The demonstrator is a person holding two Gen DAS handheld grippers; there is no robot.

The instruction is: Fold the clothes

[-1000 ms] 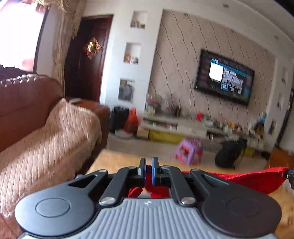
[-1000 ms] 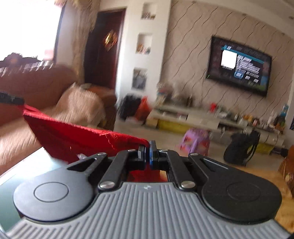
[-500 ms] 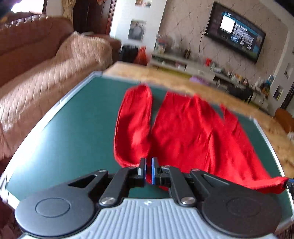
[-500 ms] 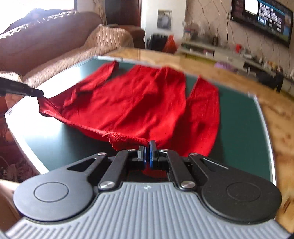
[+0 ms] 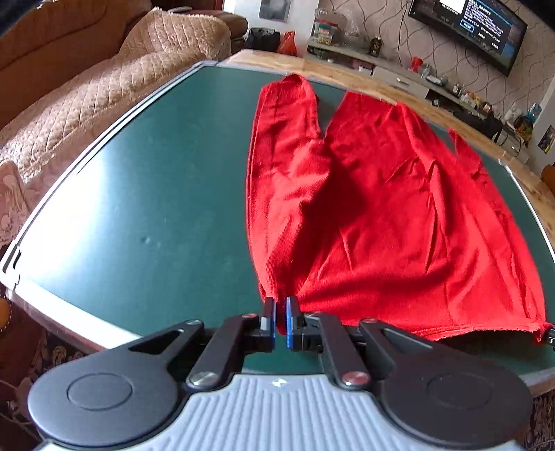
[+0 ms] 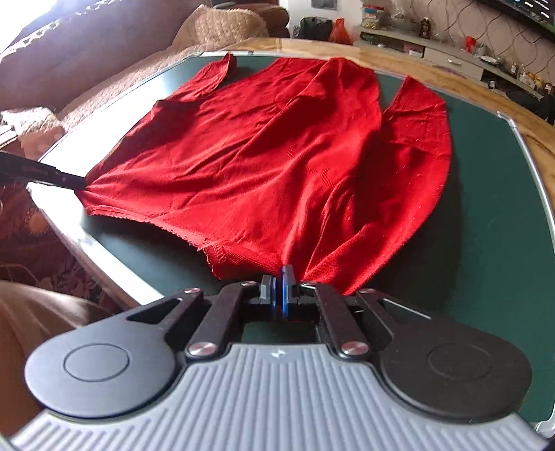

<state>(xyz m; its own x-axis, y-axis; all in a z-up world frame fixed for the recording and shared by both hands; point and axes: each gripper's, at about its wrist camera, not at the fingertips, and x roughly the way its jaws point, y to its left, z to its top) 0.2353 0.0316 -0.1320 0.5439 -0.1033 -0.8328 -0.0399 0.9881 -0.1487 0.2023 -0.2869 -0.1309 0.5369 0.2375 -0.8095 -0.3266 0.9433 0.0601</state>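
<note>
A red long-sleeved top [image 5: 381, 194] lies spread on the green table [image 5: 145, 194], its body and both sleeves running away from me. My left gripper [image 5: 281, 308] is at the near left corner of the top, shut on the cloth there. From the right wrist view, the left gripper's tip [image 6: 55, 177] pinches that corner taut. My right gripper [image 6: 281, 279] is shut on the near right corner of the red top [image 6: 277, 156], just above the table [image 6: 485, 208]. The near edge hangs slightly lifted between the two grippers.
A brown sofa with a beige quilted cover [image 5: 104, 86] runs along the table's left side. A TV [image 5: 468, 27] and a cluttered low shelf [image 5: 381, 62] stand beyond the far edge. The table has a metal rim [image 5: 69, 166]. Bare green surface lies left of the top.
Both grippers have come down from holding the top up in the air. The top now lies spread on the table, with only its near edge still held.
</note>
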